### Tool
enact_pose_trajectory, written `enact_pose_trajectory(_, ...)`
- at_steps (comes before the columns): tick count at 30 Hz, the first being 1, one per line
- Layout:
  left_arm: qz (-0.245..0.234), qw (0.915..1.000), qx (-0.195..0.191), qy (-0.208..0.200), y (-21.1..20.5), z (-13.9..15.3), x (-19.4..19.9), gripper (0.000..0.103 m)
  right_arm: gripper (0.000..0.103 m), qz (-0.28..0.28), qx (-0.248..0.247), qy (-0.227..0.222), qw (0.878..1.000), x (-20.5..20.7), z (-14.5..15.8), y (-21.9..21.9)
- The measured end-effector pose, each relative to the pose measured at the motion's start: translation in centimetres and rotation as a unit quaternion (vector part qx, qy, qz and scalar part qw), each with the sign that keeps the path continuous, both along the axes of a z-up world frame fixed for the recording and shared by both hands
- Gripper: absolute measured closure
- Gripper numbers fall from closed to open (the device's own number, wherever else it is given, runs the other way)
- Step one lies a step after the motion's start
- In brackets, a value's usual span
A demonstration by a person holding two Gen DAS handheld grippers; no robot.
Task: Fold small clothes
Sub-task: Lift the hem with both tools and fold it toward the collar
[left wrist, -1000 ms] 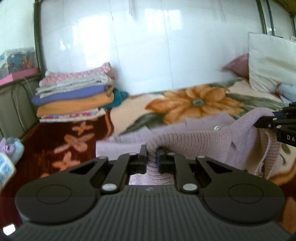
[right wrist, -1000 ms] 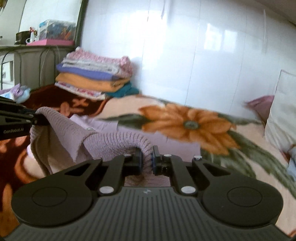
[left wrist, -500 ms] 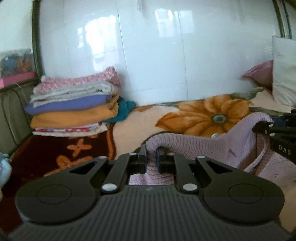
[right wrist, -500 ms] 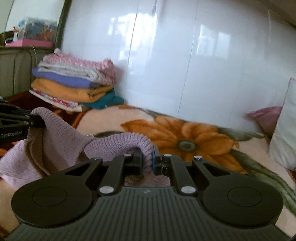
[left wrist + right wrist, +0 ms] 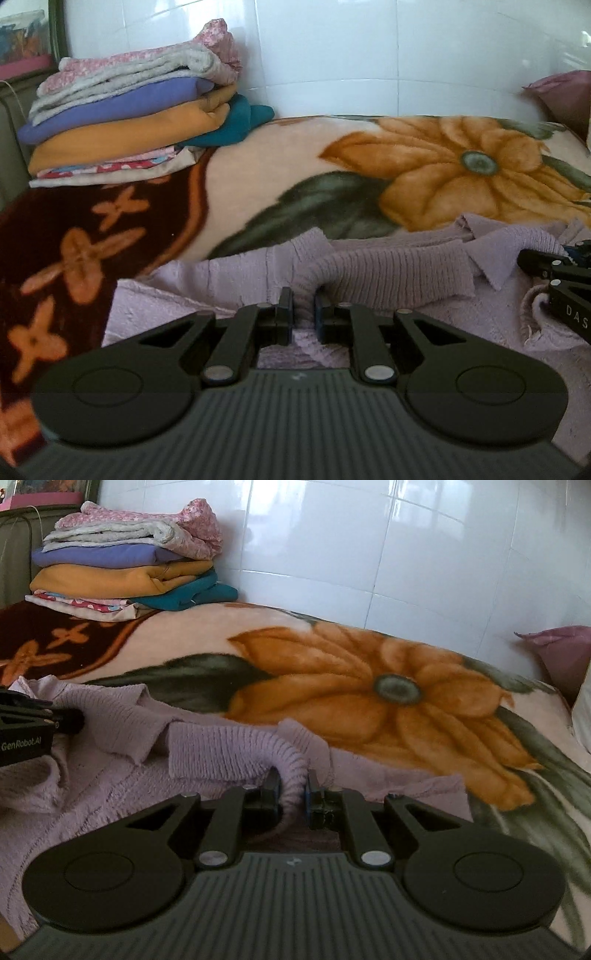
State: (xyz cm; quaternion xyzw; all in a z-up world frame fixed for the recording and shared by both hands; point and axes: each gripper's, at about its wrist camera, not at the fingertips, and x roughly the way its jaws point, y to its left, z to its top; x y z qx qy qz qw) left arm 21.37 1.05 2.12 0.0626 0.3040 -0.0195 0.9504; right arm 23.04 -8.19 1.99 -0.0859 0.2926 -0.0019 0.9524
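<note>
A lilac knitted garment (image 5: 388, 269) lies on the flowered blanket, its ribbed edge folded over its own body; it also shows in the right wrist view (image 5: 221, 753). My left gripper (image 5: 303, 306) is shut on the ribbed edge at its left end, low over the cloth. My right gripper (image 5: 290, 784) is shut on the same ribbed edge at its right end. Each gripper shows in the other's view, the right gripper (image 5: 554, 266) at the right edge, the left gripper (image 5: 33, 720) at the left edge.
A stack of folded clothes (image 5: 125, 122) sits at the back left against the white tiled wall (image 5: 369, 44); it also shows in the right wrist view (image 5: 125, 565). A mauve pillow (image 5: 554, 653) lies at the back right. The blanket (image 5: 351, 686) spreads ahead.
Both grippers have carried the ribbed edge forward toward the wall and down, from held up in the air to low on the garment. Both stay shut on it.
</note>
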Motion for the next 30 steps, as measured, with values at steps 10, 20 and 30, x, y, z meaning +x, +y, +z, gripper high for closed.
enact_pose_trajectory(10,-0.035,0.9993,-0.012,0.000,1.8,4.2,-3.0,0.060,0.052,0.015,0.075,-0.028,0.997,-4.7,5.0,-2.6)
enact_pose_trajectory(20,-0.091,0.9955,-0.008,0.023,2.7,5.0,-7.0,0.053,0.035,0.095,0.063,-0.014,0.993,-10.6,6.2,-4.2)
enact_pose_trajectory(30,-0.170,0.9830,0.045,0.050,0.4,2.6,-8.1,0.048,0.034,0.148,0.005,0.023,0.989,-9.9,4.0,-3.0)
